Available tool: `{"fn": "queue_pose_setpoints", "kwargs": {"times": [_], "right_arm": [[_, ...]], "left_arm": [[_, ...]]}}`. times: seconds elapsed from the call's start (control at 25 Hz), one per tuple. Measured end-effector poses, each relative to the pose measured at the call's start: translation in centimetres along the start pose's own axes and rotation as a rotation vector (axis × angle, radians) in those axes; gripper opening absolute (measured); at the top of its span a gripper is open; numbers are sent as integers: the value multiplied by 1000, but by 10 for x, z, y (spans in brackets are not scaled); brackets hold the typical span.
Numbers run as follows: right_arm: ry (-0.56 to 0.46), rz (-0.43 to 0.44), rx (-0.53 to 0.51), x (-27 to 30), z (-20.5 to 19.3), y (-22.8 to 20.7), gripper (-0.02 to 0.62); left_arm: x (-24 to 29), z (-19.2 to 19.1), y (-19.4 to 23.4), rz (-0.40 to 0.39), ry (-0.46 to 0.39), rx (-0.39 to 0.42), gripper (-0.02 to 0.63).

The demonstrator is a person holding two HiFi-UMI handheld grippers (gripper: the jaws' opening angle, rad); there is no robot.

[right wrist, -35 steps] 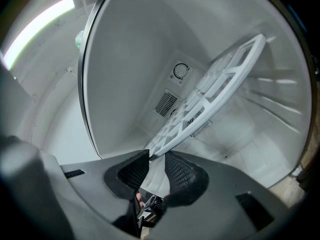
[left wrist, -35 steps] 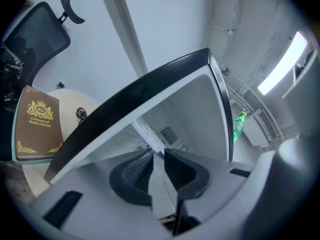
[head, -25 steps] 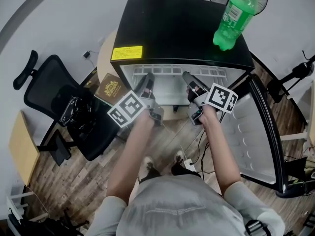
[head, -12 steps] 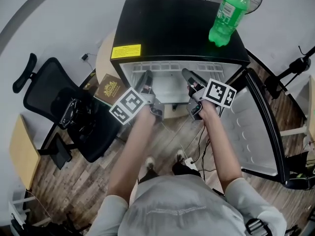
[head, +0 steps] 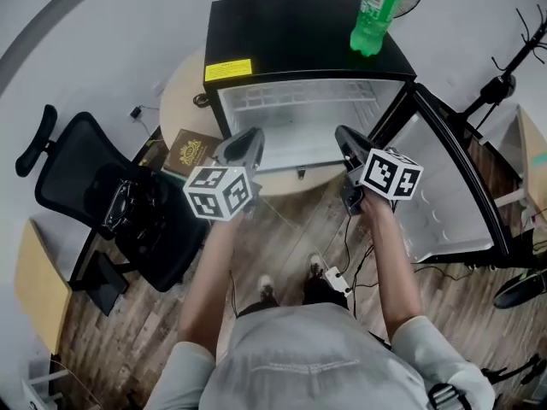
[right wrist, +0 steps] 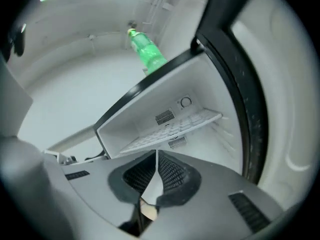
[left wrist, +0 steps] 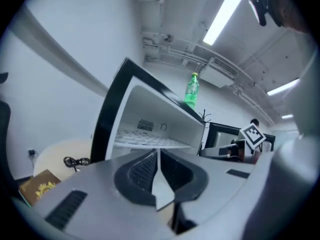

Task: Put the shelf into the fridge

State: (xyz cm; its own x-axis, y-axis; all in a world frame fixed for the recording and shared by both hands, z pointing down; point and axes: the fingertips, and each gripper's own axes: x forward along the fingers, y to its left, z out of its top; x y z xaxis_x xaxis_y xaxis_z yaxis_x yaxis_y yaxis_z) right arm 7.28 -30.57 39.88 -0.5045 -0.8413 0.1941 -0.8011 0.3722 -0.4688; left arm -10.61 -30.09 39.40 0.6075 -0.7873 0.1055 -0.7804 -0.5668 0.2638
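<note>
Black fridge (head: pixel 299 32): stands open toward the person. It sits farther from both arms than 1 second ago, because the person has drawn back from its opening.
Door (head: pixel 457 186): swung wide at the fridge's right side, as it was before. It is probably the only thing left to deal with, though the task does not ask for that.
White wire shelf (right wrist: pixel 172 129): lies level inside the fridge, in the upper part of the compartment, spanning it from wall to wall. Nothing touches it, so the task looks done.
Left gripper (left wrist: pixel 158 164): 1 second ago it reached into the fridge's mouth at the shelf's front edge. Now it hangs in front of the fridge, well clear of it and empty.
Right gripper (right wrist: pixel 157 164): has made the same retreat from the fridge's mouth. It is now out in front, beside the door, and empty.
Green bottle (head: pixel 372 15): upright on top of the fridge, near its right rear corner, undisturbed.
Jaws: both pairs are closing with nothing between them, the tips all but together. I read this as letting go of the shelf and relaxing, not a new grasp.
</note>
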Motion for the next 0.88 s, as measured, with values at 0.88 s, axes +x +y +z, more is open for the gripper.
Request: {"fn": "queue_pose_setpoints", "kwargs": {"times": [0.88], "right_arm": [[-236,-103,-468,-151,9,146,15]], "left_arm": [[-163,73,-62,-127,-160,452,18]]}}
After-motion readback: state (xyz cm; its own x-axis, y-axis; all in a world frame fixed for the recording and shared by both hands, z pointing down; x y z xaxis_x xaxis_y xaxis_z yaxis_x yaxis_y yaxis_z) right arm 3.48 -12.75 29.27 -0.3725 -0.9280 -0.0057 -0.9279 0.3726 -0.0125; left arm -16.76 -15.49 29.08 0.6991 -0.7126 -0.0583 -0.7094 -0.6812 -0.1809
